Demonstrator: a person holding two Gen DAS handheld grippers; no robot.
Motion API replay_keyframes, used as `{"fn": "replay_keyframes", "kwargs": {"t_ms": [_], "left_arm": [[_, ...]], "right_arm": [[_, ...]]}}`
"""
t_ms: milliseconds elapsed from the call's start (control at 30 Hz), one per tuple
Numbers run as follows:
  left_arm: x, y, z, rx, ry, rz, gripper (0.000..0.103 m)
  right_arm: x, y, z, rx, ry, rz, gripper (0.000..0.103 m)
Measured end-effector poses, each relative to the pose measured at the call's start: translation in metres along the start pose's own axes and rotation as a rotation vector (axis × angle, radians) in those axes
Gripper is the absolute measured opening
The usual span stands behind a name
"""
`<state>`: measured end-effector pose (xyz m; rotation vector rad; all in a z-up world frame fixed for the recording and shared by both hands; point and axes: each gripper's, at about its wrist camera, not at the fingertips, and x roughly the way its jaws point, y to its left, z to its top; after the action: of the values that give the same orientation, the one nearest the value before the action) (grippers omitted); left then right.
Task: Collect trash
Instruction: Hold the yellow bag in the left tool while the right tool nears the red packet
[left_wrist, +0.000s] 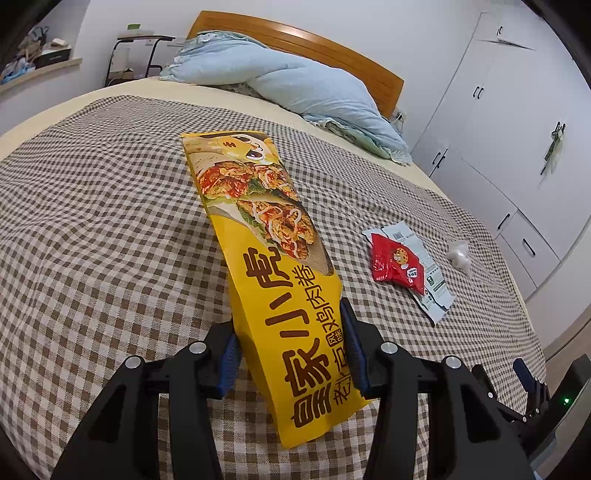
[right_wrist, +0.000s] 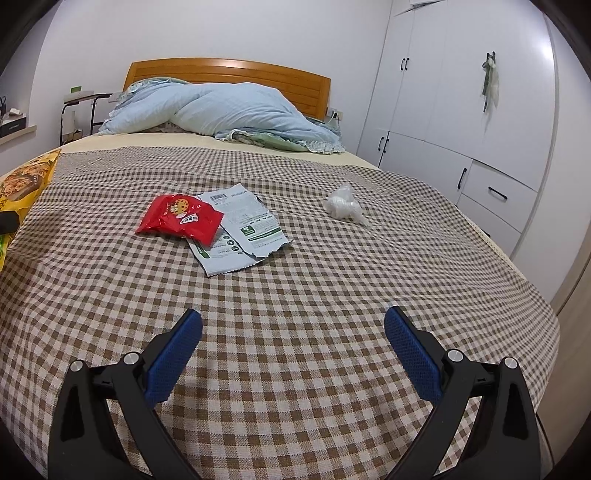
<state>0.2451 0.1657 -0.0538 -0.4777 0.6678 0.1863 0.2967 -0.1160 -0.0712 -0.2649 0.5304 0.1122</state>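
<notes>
My left gripper (left_wrist: 290, 325) is shut on a long yellow food wrapper (left_wrist: 266, 236), gripped across its lower end; the wrapper juts forward over the checked bedspread (left_wrist: 110, 221). That yellow wrapper (right_wrist: 26, 181) also shows at the left edge of the right wrist view. To its right lie a red snack packet (left_wrist: 397, 264) on a grey torn wrapper (left_wrist: 432, 280), and a crumpled white tissue (left_wrist: 460, 254). My right gripper (right_wrist: 293, 321) stands open over the bedspread (right_wrist: 295, 277), nothing between its blue pads. Ahead of it lie the red packet (right_wrist: 181, 218), the grey wrapper (right_wrist: 243, 232) and the tissue (right_wrist: 343, 206).
A light blue quilt (right_wrist: 229, 110) is heaped at the wooden headboard (right_wrist: 229, 70). White wardrobe doors and drawers (right_wrist: 461, 110) line the right side. A small black-framed table (left_wrist: 136, 55) stands beyond the bed at the left. The bed's right edge drops off near the wardrobe.
</notes>
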Motion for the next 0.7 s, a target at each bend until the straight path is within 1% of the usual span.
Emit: {"fn": "replay_keyframes", "kwargs": {"t_ms": [133,300,467,600,700], "left_arm": [[0.001,0.000,0.000,-0.001,-0.001,-0.001,0.045],[0.003,0.001,0.005,-0.019,-0.002,-0.019,0.045],[0.000,0.000,0.012,-0.036,-0.028,-0.040,0.045],[-0.004,0.003,0.019,-0.051,-0.048,-0.046,0.045],[-0.004,0.010,0.023,-0.082,-0.044,-0.078,0.045]], "right_arm": [[0.000,0.002,0.000,-0.009,0.001,-0.006,0.095],[-0.001,0.007,0.000,-0.032,-0.001,-0.038,0.095],[-0.005,0.023,0.001,-0.121,-0.021,-0.082,0.095],[-0.006,0.037,0.007,-0.170,-0.013,-0.057,0.095],[-0.006,0.045,0.017,-0.192,-0.009,-0.046,0.095]]}}
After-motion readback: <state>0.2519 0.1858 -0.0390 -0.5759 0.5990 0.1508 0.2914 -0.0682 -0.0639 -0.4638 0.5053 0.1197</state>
